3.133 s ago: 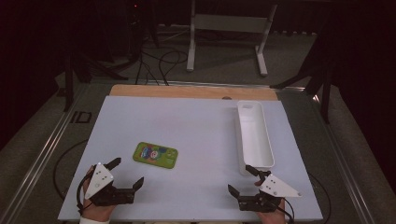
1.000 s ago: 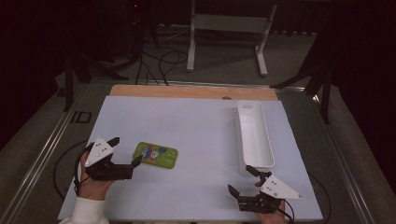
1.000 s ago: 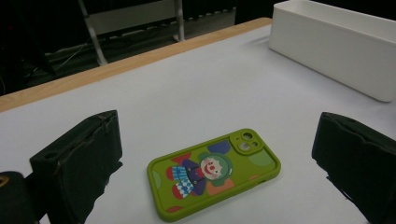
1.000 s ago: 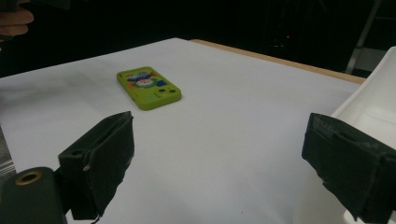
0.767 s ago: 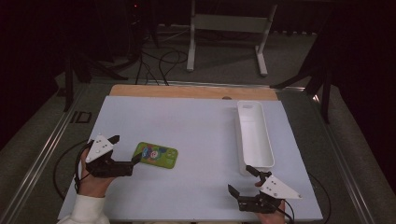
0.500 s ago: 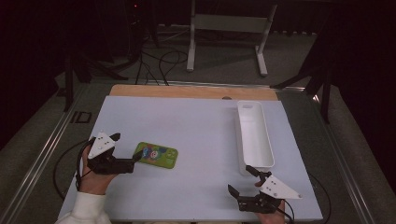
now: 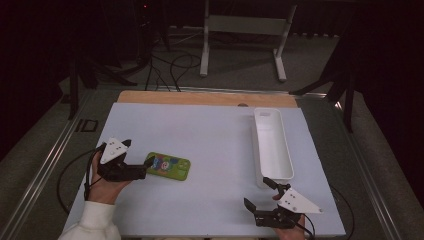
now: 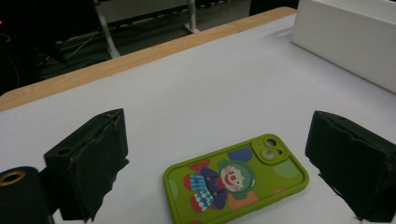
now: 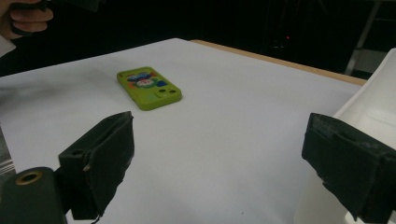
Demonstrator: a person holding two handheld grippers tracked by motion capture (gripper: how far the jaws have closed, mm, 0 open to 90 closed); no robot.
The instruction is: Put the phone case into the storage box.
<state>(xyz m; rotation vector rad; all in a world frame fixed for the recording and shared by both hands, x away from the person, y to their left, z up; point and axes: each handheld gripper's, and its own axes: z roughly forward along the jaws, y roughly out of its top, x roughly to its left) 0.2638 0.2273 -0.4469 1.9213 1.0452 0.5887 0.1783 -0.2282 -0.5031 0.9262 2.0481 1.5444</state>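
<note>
Forward has come the left gripper (image 7: 145,167), jaws wide around the phone (image 7: 167,166) (lying crosswise, lenses rightward).

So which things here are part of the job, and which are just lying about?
In the job:
phone, flat between the open left gripper jaws
left gripper

Lying about:
white tray, empty
right gripper, open, idle at the near edge
</note>
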